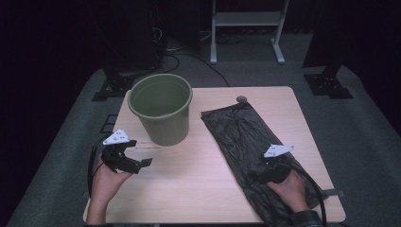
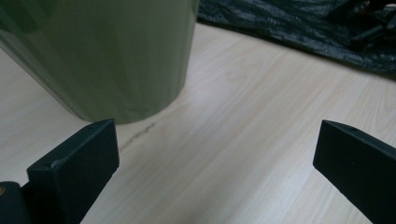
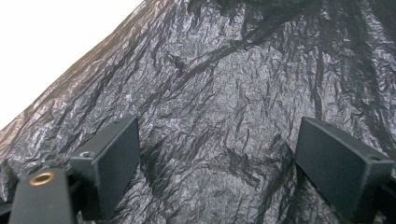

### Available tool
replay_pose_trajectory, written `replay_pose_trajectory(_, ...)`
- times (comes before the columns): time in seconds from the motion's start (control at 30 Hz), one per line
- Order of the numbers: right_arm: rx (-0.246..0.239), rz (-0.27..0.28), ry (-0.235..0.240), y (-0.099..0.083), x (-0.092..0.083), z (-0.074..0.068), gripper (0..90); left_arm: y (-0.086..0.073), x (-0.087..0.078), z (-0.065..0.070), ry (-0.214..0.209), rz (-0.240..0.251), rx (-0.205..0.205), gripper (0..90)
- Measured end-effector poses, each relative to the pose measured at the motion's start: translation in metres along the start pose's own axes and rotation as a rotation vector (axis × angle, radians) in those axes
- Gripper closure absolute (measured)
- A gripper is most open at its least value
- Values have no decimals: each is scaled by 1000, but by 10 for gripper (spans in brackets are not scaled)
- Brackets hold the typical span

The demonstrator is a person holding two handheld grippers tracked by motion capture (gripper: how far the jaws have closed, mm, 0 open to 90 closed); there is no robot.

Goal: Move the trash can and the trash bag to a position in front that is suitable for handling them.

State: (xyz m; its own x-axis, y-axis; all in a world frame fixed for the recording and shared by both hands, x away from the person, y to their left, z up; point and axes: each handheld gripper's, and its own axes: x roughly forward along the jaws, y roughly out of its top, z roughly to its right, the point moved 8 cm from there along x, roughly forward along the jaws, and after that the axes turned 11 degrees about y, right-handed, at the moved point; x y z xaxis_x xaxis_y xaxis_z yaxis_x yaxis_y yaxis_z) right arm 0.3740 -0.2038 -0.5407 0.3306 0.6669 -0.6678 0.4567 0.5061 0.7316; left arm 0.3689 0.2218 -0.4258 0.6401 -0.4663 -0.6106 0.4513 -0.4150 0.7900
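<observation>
A green plastic bucket (image 1: 161, 109) stands upright at the back left of the wooden table (image 1: 189, 179). A crumpled black plastic bag (image 1: 246, 142) lies flat along the right half. My left gripper (image 1: 142, 163) hovers over the table in front of the bucket, open with nothing between its jaws; its own view has the bucket (image 2: 107, 56) close ahead and the bag (image 2: 299, 23) farther off. My right gripper (image 1: 270, 171) rests low over the near part of the bag, open, with wrinkled bag (image 3: 224, 102) under and between its jaws.
A small round disc (image 1: 241, 99) sits at the table's back edge beside the bag. Beyond the table are a white frame (image 1: 246, 28), black stands (image 1: 328, 85) and cables on grey floor. Bare wood lies between bucket and bag.
</observation>
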Motion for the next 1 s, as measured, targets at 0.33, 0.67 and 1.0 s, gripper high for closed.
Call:
replay_pose_trajectory(0.33, 2, 1, 0, -6, -7, 3, 126, 32, -9, -14, 9, 21, 13, 0)
replay_pose_trajectory(0.67, 3, 2, -1, -8, -10, 6, 127, 65, -18, -31, 23, 38, 12, 0)
replay_pose_trajectory(1.0, 3, 3, -1, -8, -10, 6, 126, 90, -17, -56, 53, 38, 0, 0)
